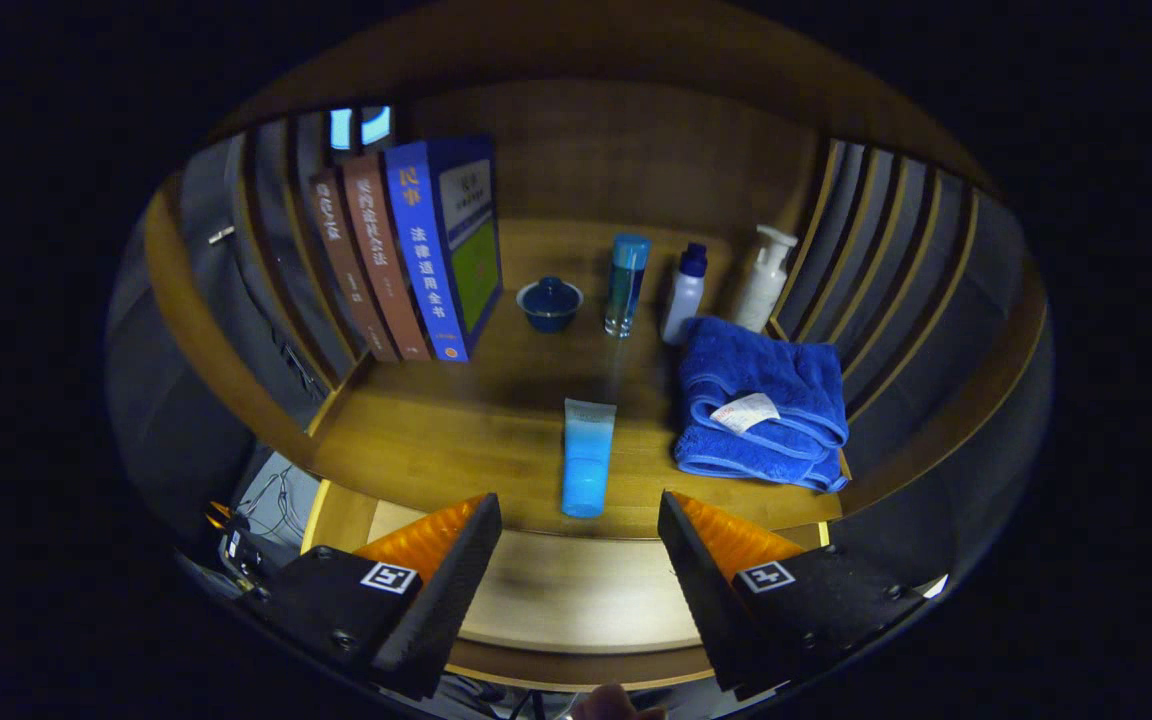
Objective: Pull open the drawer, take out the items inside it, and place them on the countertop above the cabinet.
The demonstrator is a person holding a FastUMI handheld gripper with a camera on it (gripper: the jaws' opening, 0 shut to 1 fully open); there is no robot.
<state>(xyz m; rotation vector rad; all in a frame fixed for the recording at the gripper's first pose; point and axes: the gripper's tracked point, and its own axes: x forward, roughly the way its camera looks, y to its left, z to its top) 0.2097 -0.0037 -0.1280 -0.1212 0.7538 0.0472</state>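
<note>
- Gripper view is showing the gripper [576,560] at the bottom centre of the frame, its two fingers [456,580] standing wide apart and gripping nothing.
- Between and below the fingers, the open drawer [556,600] is showing its pale wooden bottom, and nothing can be seen lying on the visible part.
- Just ahead of the fingers, a light blue tube [586,458] is lying flat on the table [436,440], its cap end reaching the table's front edge near the middle of the frame.
- Right of the tube, a folded blue towel [761,400] with a white tag is resting on the table, close to the slatted right side.
- Beyond the tube, a small dark blue lidded bowl [549,303], a tall clear blue bottle [625,285], a white bottle with a dark cap [685,292] and a white pump bottle [765,277] are standing in a row toward the back, centre to upper right.
- At the upper left, three books [406,260] are standing upright, side by side, against the left slats.
- A fingertip of the person's hand [608,704] is peeking in at the very bottom centre.
</note>
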